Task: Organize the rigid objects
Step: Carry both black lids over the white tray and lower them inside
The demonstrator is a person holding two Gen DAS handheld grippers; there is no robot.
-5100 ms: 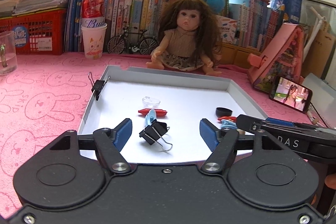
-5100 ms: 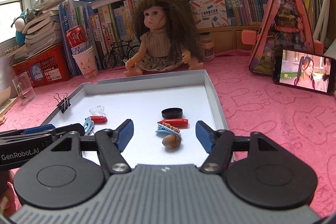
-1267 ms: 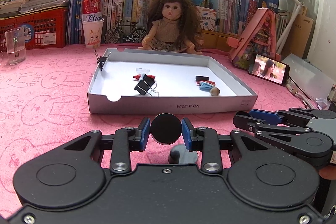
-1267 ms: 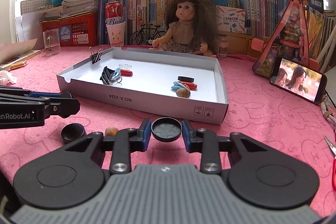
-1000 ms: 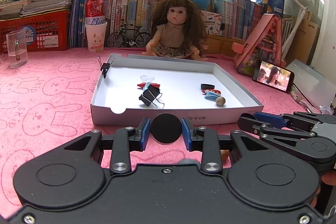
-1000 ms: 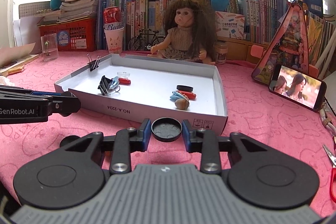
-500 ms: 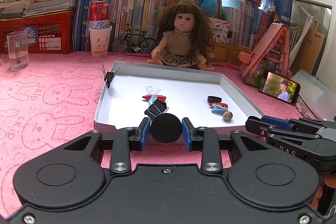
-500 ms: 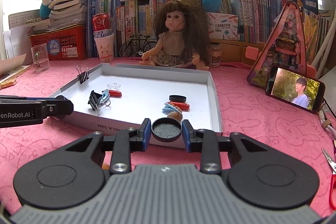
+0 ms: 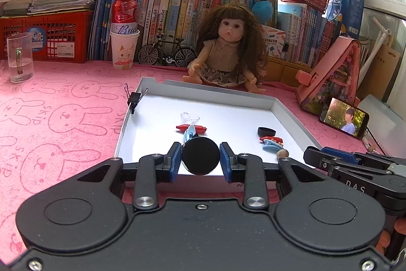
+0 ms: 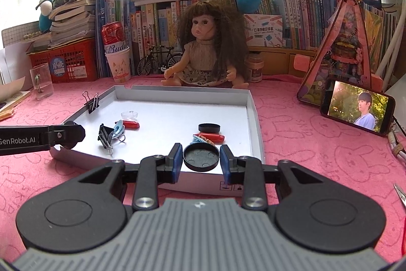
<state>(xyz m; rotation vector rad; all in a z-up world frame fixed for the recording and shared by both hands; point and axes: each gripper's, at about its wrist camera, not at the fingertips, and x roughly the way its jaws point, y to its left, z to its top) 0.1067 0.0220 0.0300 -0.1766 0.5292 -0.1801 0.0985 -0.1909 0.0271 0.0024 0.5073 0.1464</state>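
Observation:
A white shallow box (image 9: 291,118) (image 10: 250,103) lies on the pink cloth. My left gripper (image 9: 201,159) is shut on a black round cap (image 9: 201,156), held at the box's near edge. My right gripper (image 10: 201,159) is shut on a black round lid (image 10: 201,157), hollow side up, over the box's near right edge. In the box lie a black binder clip (image 10: 105,136), a blue clip (image 9: 189,132), a red piece (image 9: 200,129), a clear cup (image 9: 189,116), a black cap (image 9: 266,130), a red tube (image 10: 212,137) and a brown nut (image 9: 283,153).
A doll (image 9: 228,52) sits behind the box. A phone (image 10: 355,106) stands at the right beside a pink toy house (image 10: 342,47). A glass mug (image 9: 19,56), a paper cup with a can (image 9: 124,42), a red crate (image 9: 50,34) and books line the back.
Both grippers, each shut on its black piece, have moved forward from the cloth up to the box's near edge. The box and its contents now look closer.

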